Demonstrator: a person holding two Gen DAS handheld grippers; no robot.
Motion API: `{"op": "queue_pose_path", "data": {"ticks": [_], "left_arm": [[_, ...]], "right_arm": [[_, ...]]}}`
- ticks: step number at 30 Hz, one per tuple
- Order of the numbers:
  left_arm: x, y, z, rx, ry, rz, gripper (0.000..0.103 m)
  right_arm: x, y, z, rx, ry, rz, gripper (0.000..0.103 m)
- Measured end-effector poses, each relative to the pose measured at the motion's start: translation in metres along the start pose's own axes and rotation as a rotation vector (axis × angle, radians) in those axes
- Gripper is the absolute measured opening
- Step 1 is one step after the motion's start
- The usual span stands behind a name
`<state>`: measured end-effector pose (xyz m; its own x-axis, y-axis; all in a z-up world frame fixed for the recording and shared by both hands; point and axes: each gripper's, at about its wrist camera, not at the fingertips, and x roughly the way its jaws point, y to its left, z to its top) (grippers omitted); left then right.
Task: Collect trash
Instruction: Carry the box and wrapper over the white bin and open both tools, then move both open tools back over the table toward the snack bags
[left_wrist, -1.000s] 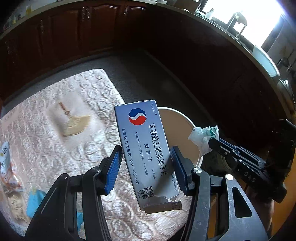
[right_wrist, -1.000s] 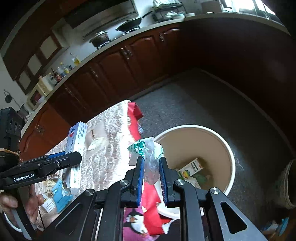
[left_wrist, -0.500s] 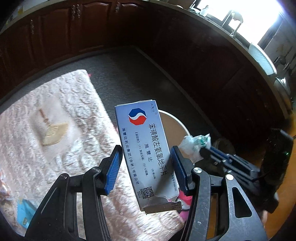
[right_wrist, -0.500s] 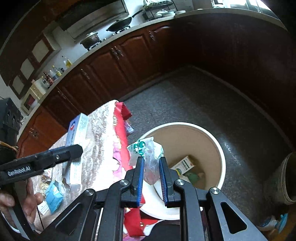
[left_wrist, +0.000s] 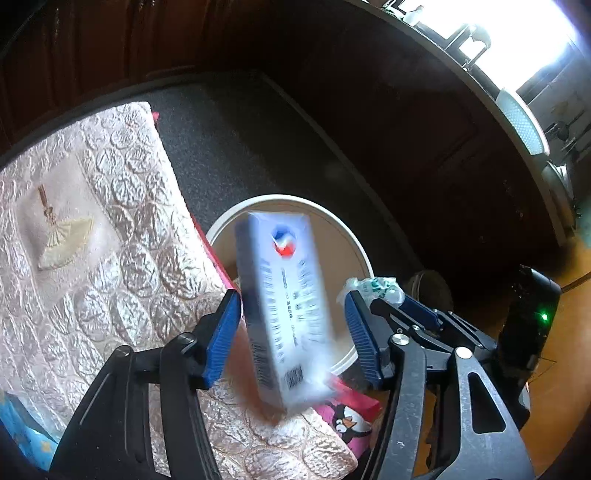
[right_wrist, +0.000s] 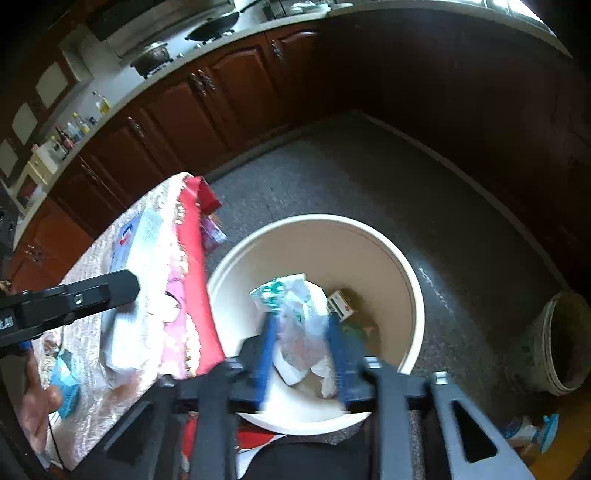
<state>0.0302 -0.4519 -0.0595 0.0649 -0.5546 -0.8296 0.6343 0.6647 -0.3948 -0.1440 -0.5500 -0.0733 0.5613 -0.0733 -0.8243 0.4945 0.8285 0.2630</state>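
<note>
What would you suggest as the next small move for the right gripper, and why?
Probably hold the right gripper where it is and open it fully, so that the crumpled wrapper drops. The gripper hangs directly above the open bin and its fingers look parted, yet the blurred wrapper sits between them, so it may not have fallen clear.

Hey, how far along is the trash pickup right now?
Done: a small carton and scraps already lie in the white bin. In hand: the blurred medicine box sits loose between the left hand-held gripper's fingers; a crumpled wrapper is at the right hand-held gripper, over the bin. Left: a blue packet on the tablecloth.
</note>
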Motion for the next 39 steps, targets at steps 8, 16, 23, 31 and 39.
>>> {"op": "queue_pose_path", "data": {"ticks": [8,16,23,31,39], "left_arm": [[-0.022,0.009,-0.005,-0.013,-0.038,0.005,0.065],[-0.058,0.02,-0.032,-0.004,-0.125,0.111,0.065],[-0.09,0.032,-0.051,0.007,-0.198,0.201,0.065],[-0.121,0.049,-0.066,0.006,-0.271,0.303,0.065],[-0.152,0.074,-0.086,-0.027,-0.319,0.36,0.065]], "right_arm": [[-0.003,0.0,0.0,0.009,-0.006,0.014,0.044],[-0.012,0.015,0.002,0.004,-0.029,0.025,0.047],[-0.027,0.048,0.002,-0.06,-0.071,0.04,0.054],[-0.046,0.092,-0.001,-0.138,-0.116,0.089,0.059],[-0.053,0.13,-0.01,-0.194,-0.124,0.136,0.064]]}}
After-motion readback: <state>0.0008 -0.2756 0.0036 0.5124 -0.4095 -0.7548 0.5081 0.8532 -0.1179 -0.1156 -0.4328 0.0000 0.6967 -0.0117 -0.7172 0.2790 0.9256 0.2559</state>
